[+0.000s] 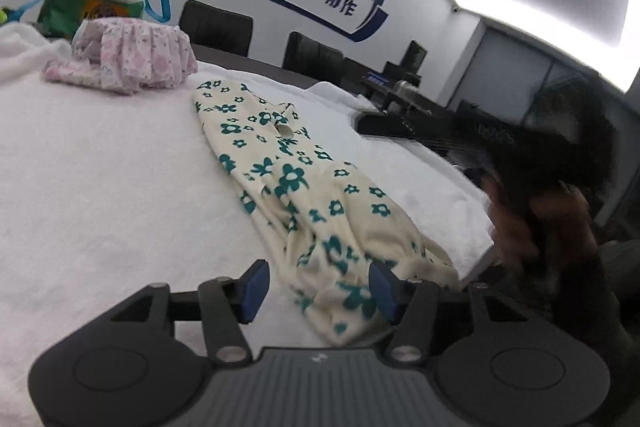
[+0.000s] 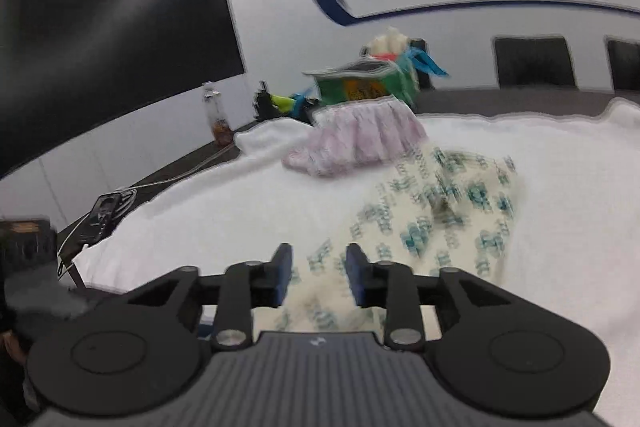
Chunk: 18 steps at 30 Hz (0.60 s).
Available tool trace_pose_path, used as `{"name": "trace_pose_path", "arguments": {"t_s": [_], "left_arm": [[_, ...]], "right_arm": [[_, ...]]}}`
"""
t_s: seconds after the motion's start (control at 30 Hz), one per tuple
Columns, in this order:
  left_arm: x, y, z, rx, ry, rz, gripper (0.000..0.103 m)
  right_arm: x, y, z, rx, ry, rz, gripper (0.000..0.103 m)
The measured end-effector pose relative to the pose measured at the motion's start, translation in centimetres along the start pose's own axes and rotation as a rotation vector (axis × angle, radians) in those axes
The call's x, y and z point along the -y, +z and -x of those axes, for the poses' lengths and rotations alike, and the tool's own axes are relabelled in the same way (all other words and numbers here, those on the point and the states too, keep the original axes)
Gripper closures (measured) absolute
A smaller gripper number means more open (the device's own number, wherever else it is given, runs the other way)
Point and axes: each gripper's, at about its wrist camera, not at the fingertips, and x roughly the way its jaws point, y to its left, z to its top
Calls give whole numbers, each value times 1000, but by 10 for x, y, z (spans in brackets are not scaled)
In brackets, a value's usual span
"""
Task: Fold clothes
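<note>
A cream garment with teal flowers (image 1: 288, 179) lies stretched out in a long strip on the white cloth-covered table (image 1: 100, 167). Its near end runs between the blue pads of my left gripper (image 1: 318, 293), close to the right pad; the jaws stand wide apart and do not press it. In the right wrist view the same garment (image 2: 440, 211) is blurred. One end of it lies under the gap of my right gripper (image 2: 319, 277), whose pads stand apart with cloth showing between them. A blurred hand (image 1: 540, 219) holding a dark tool shows at the right of the left wrist view.
A crumpled pink floral garment (image 1: 128, 59) (image 2: 360, 143) sits at the far side, with a green bag (image 1: 92, 7) (image 2: 360, 83) behind it. Black chairs (image 1: 216, 27) line the wall. A dark phone with cables (image 2: 100, 215) lies off the table's left edge.
</note>
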Motion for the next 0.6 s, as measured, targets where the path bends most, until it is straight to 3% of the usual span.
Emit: {"name": "trace_pose_path", "arguments": {"t_s": [0.03,0.1,0.23,0.27,0.3,0.37,0.47,0.6], "left_arm": [[-5,0,-1,-5,5,34,52],[-14,1,-3,-18,13,99,76],[3,4,-13,-17,47,32,84],[8,4,-16,-22,61,18,85],[11,3,-20,-31,74,9,86],[15,0,-25,-42,93,-5,87],[19,-3,-28,-38,108,-18,89],[22,-2,-33,-38,123,-13,81]], "right_arm": [[-2,13,-14,-40,-8,24,71],[-12,29,-47,-132,-14,103,71],[-29,29,-115,-354,-14,243,74],[-29,24,-128,-403,-36,261,79],[-28,19,-135,-436,-54,264,92],[-18,14,-135,-427,-62,210,101],[4,14,-116,-332,-5,16,102],[24,10,-104,-250,54,-161,102]]}}
